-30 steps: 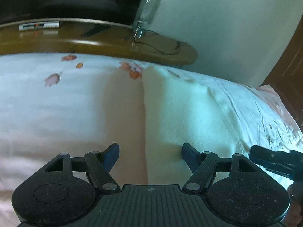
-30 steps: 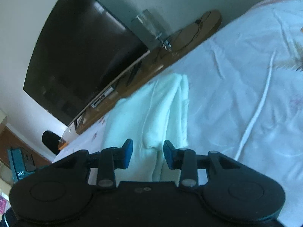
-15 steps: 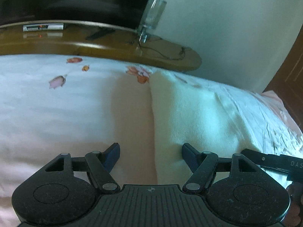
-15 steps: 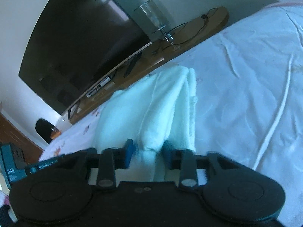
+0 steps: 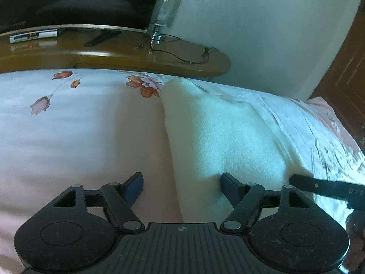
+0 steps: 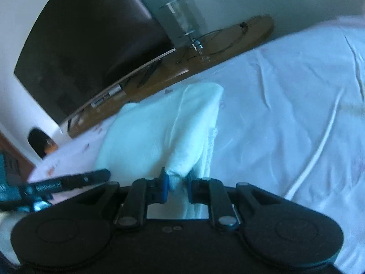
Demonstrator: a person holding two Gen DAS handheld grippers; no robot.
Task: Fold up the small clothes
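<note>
right jaws pinched on the cloth, left jaws wide over its edge

the right gripper [image 6: 176, 183] has its jaws nearly together and pressed on a bunched corner of the white garment [image 6: 159, 134], so the near end of the cloth rises into a ridge between the blue pads. the left gripper [image 5: 181, 183] stands with its jaws wide apart and holds nothing; the long left edge of the garment [image 5: 219, 137] runs down between the two fingers, the left pad over bare bed sheet [image 5: 79, 125] and the right pad lying against the cloth.

the garment lies folded lengthwise on the sheet, reaching from the grippers toward the wooden shelf [image 5: 136, 54] at the far side of the bed. its far corner sits just beside the printed flowers [image 5: 143, 86] near that bed edge. in the left wrist view the tip of the right gripper touches the garment's near right corner.

to the left of the garment the sheet lies smooth and open. to the right it is wrinkled, with a white cord [image 6: 319, 150] lying well apart from the cloth. a drinking glass [image 5: 165, 6] and a dark screen [image 6: 91, 45] stand over the shelf.
</note>
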